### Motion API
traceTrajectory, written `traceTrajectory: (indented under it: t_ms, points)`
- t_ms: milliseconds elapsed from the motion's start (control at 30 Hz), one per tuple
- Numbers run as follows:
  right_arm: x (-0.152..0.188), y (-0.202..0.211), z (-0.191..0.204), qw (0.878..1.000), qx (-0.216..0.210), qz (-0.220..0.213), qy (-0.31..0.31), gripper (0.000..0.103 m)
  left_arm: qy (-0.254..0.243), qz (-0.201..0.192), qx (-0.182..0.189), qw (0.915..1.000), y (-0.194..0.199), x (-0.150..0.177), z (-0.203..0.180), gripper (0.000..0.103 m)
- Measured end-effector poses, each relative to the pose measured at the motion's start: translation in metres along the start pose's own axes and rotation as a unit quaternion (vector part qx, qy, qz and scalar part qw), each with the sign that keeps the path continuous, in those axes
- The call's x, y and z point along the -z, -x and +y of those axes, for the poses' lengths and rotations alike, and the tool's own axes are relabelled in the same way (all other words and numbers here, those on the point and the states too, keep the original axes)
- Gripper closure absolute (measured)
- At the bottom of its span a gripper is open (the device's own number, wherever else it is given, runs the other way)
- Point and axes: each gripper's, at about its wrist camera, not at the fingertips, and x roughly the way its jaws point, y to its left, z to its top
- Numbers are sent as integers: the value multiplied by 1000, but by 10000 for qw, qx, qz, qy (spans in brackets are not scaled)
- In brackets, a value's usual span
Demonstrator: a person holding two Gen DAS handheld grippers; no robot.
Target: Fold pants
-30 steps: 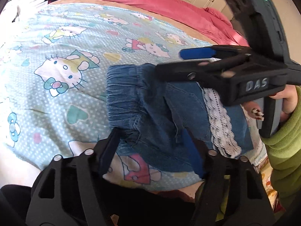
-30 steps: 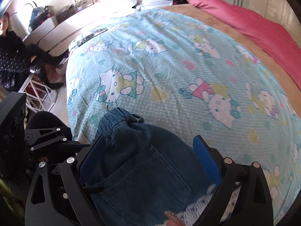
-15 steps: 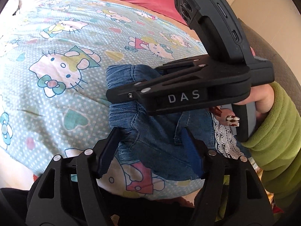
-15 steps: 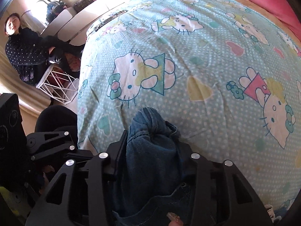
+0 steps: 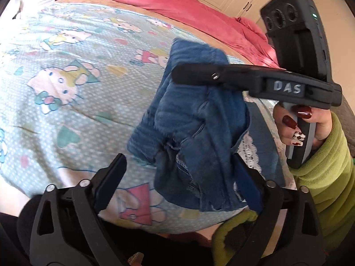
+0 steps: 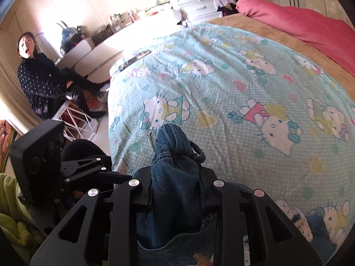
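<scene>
Pants [image 5: 199, 119]: blue denim, bunched and lifted off the bed near its front edge, hanging from my right tool [image 5: 188, 75]. Lower folds drape onto the cartoon-cat bedsheet [image 5: 66, 102]; a white lace trim [image 5: 249, 153] shows under the denim on the right.

Right tool: jaws have just been closing and now pinch a gathered wad of denim [image 6: 175, 166] between them. My right hand [image 5: 297, 122] is on the handle, green sleeve [image 5: 326, 177] behind it.

Left tool [image 5: 177, 177]: jaws have just been opening and stand wide apart. Denim hangs between them; the right finger [image 5: 246, 184] sits just beside the cloth, but motion blur means I can't say it's clear of contact. Left finger [image 5: 111, 177] is apart from the fabric.

Left wrist only: the hanging shape of the pants, the lace, the right tool seen from the side, the pink duvet [image 5: 188, 6] along the far edge.

Right wrist only: the pinch close up, the left tool [image 6: 104, 173] from the side at lower left, a seated person in dark clothes [image 6: 42, 82] past the bed, a white dresser [image 6: 197, 0] at the far end.
</scene>
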Motion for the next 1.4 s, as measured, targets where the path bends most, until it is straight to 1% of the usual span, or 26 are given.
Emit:
traceTrajectory:
  t_ms: [133, 200, 267, 300, 333, 367, 400, 433, 533, 600, 700, 800, 933, 1000, 1033, 1067, 1100, 1167, 1233, 1267, 1300, 1333, 1400]
  points:
    - [11, 27, -9, 9993, -125, -338, -137, 77, 72, 109, 337, 9993, -6, -4, -14, 13]
    - [14, 37, -13, 9986, -166, -459, -183, 77, 124, 146, 659, 9976, -11, -7, -23, 13]
    - [18, 49, -19, 9976, -212, -603, -253, 77, 192, 150, 889, 9957, -13, -11, -31, 13]
    - [19, 53, -22, 9972, -212, -655, -274, 77, 203, 112, 975, 9950, -14, -13, -36, 13]
    - [21, 59, -26, 9965, -213, -739, -317, 77, 179, 92, 1043, 9943, -14, -15, -41, 16]
    - [24, 63, -30, 9958, -241, -797, -368, 77, 173, 55, 1092, 9939, -14, -16, -46, 20]
    - [26, 67, -34, 9953, -266, -840, -412, 76, 197, 43, 1150, 9932, -14, -17, -50, 29]
    - [29, 71, -38, 9947, -249, -885, -457, 76, 197, 43, 1213, 9924, -15, -18, -55, 31]
    - [40, 81, -52, 9929, -253, -978, -634, 76, 150, -3, 1366, 9905, -12, -20, -67, 32]
    - [46, 87, -61, 9912, -229, -1031, -800, 75, 78, -50, 1355, 9907, -11, -20, -75, 35]
    - [57, 95, -70, 9898, -134, -1050, -949, 74, 56, -41, 1418, 9899, -12, -20, -82, 35]
    - [70, 105, -79, 9890, 8, -1051, -1037, 72, -100, 11, 1499, 9886, -18, -18, -96, 35]
    - [86, 122, -93, 9855, 241, -1137, -1239, 63, -272, 99, 1662, 9857, -33, -17, -107, 35]
    - [94, 128, -102, 9825, 461, -1157, -1383, 61, -322, 199, 1767, 9835, -38, -17, -115, 35]
    - [99, 135, -110, 9790, 532, -1219, -1545, 61, -367, 252, 1832, 9821, -41, -15, -119, 35]
    - [102, 139, -113, 9769, 580, -1249, -1633, 59, -410, 278, 1863, 9813, -41, -13, -122, 35]
    - [107, 144, -118, 9738, 721, -1248, -1757, 53, -485, 307, 1914, 9798, -43, -11, -126, 35]
    - [114, 151, -122, 9703, 867, -1256, -1877, 46, -567, 395, 1988, 9776, -46, -6, -131, 35]
    - [123, 156, -122, 9663, 1079, -1179, -2018, 35, -640, 427, 2052, 9757, -43, -2, -135, 35]
    - [128, 158, -122, 9635, 1224, -1124, -2100, 22, -699, 383, 2017, 9762, -40, -2, -136, 34]
    - [132, 159, -121, 9612, 1324, -1094, -2157, 19, -804, 275, 1924, 9776, -35, -3, -136, 34]
    - [138, 158, -118, 9603, 1398, -1017, -2189, 19, -869, 187, 1825, 9792, -32, -4, -135, 33]
    - [145, 156, -113, 9593, 1448, -902, -2250, 12, -923, 45, 1631, 9823, -26, -7, -130, 31]
